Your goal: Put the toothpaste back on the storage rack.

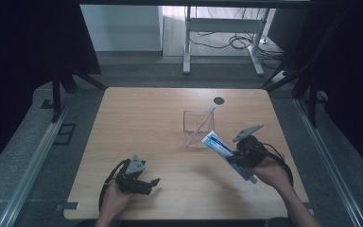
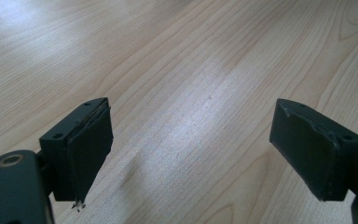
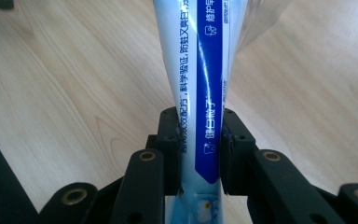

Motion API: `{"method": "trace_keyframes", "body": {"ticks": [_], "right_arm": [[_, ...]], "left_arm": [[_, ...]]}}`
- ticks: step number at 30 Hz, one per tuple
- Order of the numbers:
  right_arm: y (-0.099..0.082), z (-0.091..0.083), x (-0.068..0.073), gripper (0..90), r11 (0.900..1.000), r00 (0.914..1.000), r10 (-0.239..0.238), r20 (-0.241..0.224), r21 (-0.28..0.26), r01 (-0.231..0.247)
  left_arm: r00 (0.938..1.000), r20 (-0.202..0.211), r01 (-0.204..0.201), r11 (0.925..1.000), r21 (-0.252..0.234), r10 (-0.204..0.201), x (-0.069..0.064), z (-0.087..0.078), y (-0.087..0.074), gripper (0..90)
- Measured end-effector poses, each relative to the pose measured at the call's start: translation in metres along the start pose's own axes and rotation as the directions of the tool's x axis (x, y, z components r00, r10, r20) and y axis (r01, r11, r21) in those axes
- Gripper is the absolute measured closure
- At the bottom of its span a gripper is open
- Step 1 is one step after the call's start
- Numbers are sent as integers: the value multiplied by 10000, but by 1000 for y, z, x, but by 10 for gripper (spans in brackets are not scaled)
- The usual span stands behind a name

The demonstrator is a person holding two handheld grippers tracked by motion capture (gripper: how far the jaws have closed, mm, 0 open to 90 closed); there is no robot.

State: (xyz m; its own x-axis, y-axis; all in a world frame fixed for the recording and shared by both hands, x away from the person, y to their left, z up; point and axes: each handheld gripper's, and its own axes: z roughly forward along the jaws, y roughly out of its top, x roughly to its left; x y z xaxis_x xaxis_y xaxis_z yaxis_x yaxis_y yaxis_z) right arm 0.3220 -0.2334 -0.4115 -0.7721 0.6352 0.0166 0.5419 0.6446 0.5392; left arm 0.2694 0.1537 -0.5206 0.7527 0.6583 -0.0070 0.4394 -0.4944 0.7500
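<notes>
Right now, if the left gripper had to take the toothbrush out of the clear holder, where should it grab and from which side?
Probably the toothbrush by its upper end, coming from above: it leans in the clear holder, only that end rising past the rim. The left gripper is open.

A clear plastic holder (image 1: pixel 197 128) stands on the wooden bench (image 1: pixel 142 127). A pink and white toothbrush (image 1: pixel 204 122) leans inside it. A small dark round hole (image 1: pixel 219 100) sits near the far edge of the bench. Past it, cables (image 1: pixel 227 41) lie on the floor.
</notes>
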Motion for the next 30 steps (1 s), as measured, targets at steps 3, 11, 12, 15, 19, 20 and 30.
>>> {"method": "trace_keyframes", "body": {"ticks": [3, 11, 12, 15, 19, 20, 30], "right_arm": [[5, -3, 0, 732, 9997, 10000, 24, -23, -259, -24], [17, -7, -1, 732, 9975, 10000, 95, 17, -705, -94], [19, -8, -1, 732, 9971, 9999, 114, 4, -754, -114], [25, -9, -2, 732, 9955, 9999, 116, -2, -935, -116], [33, -11, -2, 732, 9922, 9998, 199, -14, -1228, -199], [35, -10, -3, 733, 9911, 9998, 194, -10, -1314, -194], [56, -14, -4, 732, 9784, 9997, 225, 78, -2057, -204]], "left_arm": [[10000, -7, -9, 10000, -1, 9, 0, 0, 0, 134], [10000, 17, 3, 10000, -3, -3, 0, 0, 0, 134], [10000, 19, 2, 10000, -3, -2, 0, 0, 0, 134], [10000, 15, 4, 10000, -3, -4, 0, 0, 0, 134], [10000, 2, 45, 10000, -47, -45, 1, -1, 0, 134], [10000, -3, 58, 10000, -38, -58, 1, -1, 0, 134], [10000, 6, 6, 10000, 1, -6, 1, -1, 0, 134]]}}
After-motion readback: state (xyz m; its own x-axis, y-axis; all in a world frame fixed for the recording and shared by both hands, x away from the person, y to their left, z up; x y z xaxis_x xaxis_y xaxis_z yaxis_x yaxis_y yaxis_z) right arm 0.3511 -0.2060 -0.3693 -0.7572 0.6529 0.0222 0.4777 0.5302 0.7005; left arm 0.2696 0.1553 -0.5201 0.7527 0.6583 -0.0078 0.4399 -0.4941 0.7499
